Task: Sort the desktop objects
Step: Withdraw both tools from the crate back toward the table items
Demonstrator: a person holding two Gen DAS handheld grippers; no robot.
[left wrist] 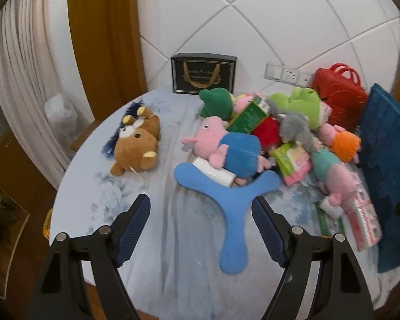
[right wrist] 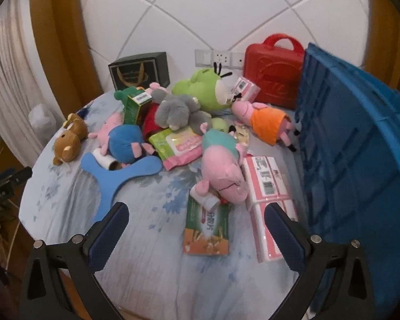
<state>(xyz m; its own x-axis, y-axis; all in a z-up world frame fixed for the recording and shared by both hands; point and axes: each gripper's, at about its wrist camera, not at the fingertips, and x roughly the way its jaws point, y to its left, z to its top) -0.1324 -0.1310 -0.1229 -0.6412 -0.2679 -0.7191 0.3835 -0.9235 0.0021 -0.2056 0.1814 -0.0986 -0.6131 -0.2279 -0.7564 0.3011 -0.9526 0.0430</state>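
A heap of plush toys and packets lies on a table under a pale blue cloth (left wrist: 152,192). My left gripper (left wrist: 201,210) is open above the near edge, and the stem of a blue three-armed foam toy (left wrist: 234,202) lies below it, untouched. Behind that toy is a pink pig in blue (left wrist: 226,146); a brown bear (left wrist: 138,144) lies apart on the left. My right gripper (right wrist: 197,218) is open over a green and orange packet (right wrist: 206,229), with a pink pig in teal (right wrist: 224,165) beyond it and a pink tissue pack (right wrist: 269,200) to the right.
A large blue crate (right wrist: 354,144) stands on edge along the table's right side. A red plastic case (right wrist: 273,72) and a black box (right wrist: 140,70) lean on the padded white wall. Brown curtains hang at the left. A grey plush (right wrist: 178,112) and a green plush (right wrist: 200,88) top the heap.
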